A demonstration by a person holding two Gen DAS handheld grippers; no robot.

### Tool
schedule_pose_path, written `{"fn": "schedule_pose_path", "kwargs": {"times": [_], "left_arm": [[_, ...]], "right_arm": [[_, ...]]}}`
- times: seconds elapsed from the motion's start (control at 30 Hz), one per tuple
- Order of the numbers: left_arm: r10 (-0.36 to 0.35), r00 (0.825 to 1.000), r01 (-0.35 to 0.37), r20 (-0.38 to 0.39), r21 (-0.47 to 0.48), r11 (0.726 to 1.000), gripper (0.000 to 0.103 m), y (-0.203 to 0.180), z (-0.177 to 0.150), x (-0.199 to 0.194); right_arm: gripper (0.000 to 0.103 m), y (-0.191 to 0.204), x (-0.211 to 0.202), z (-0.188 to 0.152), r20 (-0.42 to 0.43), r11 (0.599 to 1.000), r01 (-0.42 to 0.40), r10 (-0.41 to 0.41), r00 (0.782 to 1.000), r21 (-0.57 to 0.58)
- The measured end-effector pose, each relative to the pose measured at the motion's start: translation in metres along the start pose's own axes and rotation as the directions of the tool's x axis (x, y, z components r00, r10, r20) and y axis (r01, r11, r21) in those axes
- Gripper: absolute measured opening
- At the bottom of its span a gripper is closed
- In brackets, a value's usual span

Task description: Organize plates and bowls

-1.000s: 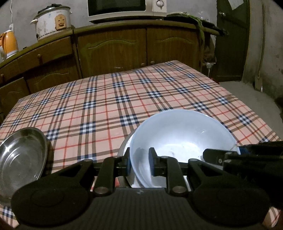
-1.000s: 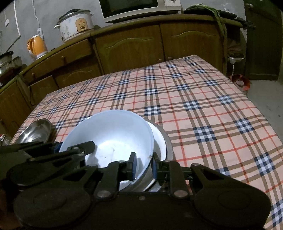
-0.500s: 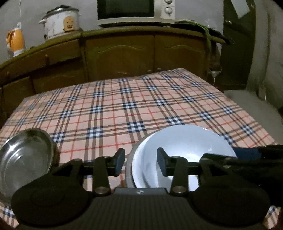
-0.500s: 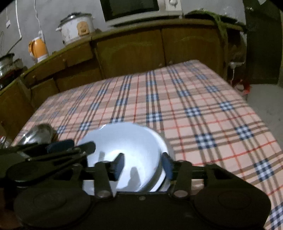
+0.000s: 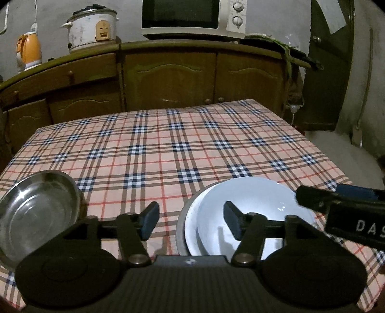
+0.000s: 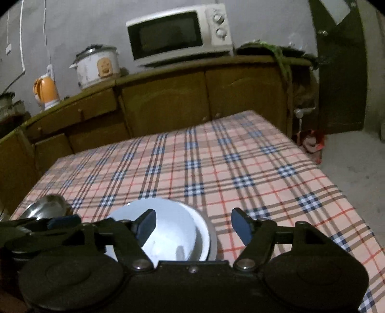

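Note:
A white bowl (image 5: pixel 255 207) sits nested in a plate with a grey rim (image 5: pixel 181 228) on the plaid table, near the front edge; it also shows in the right wrist view (image 6: pixel 168 228). A steel bowl (image 5: pixel 36 214) stands at the front left, also seen in the right wrist view (image 6: pixel 48 204). My left gripper (image 5: pixel 191 222) is open and empty, raised above the white bowl's left rim. My right gripper (image 6: pixel 193 225) is open and empty, above the bowl's right rim; it shows in the left wrist view (image 5: pixel 336 199) at the right.
The plaid tablecloth (image 5: pixel 168 144) covers the table. Behind it is a wooden cabinet (image 5: pixel 168 72) with a microwave (image 5: pixel 192 19), a rice cooker (image 5: pixel 91 26) and an orange kettle (image 5: pixel 28 50). A dark door (image 5: pixel 329 60) is at the right.
Both grippers let go of the white bowl, opened wide and pulled up and back. The bowl now rests in the plate.

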State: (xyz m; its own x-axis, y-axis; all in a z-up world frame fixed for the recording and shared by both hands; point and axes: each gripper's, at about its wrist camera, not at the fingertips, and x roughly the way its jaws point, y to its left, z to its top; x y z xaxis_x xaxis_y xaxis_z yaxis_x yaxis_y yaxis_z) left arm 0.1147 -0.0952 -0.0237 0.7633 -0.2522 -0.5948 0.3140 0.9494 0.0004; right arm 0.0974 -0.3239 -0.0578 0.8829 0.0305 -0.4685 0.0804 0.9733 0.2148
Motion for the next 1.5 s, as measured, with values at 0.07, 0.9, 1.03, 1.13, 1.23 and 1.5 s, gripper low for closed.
{"fn": "schedule_pose_path", "kwargs": {"times": [0.07, 0.9, 1.03, 1.13, 1.23, 1.5], "left_arm": [[0.002, 1.000, -0.002, 0.005, -0.003, 1.000, 0.070, 0.001, -0.001, -0.002], [0.019, 1.000, -0.020, -0.018, -0.014, 1.000, 0.095, 0.012, -0.009, 0.010], [0.014, 0.999, -0.014, -0.031, -0.005, 1.000, 0.096, 0.010, -0.009, 0.014], [0.014, 0.999, -0.014, -0.038, -0.008, 1.000, 0.100, 0.009, -0.010, 0.016], [0.014, 0.999, -0.014, -0.038, 0.001, 1.000, 0.100, 0.008, -0.010, 0.018], [0.004, 0.999, -0.003, -0.048, 0.018, 1.000, 0.102, 0.006, -0.012, 0.025]], "right_arm": [[0.084, -0.001, -0.003, -0.002, 0.036, 1.000, 0.013, -0.013, 0.999, 0.006], [0.084, -0.028, 0.011, -0.023, -0.085, 0.988, -0.041, 0.054, 0.995, 0.149], [0.084, -0.029, 0.013, -0.024, -0.087, 0.988, -0.037, 0.051, 0.995, 0.149], [0.084, -0.027, 0.015, -0.025, -0.092, 0.989, -0.042, 0.055, 0.994, 0.143], [0.084, -0.028, 0.018, -0.027, -0.098, 0.989, -0.039, 0.053, 0.994, 0.140], [0.084, -0.031, 0.027, -0.030, -0.124, 0.984, -0.054, 0.076, 0.989, 0.171]]}}
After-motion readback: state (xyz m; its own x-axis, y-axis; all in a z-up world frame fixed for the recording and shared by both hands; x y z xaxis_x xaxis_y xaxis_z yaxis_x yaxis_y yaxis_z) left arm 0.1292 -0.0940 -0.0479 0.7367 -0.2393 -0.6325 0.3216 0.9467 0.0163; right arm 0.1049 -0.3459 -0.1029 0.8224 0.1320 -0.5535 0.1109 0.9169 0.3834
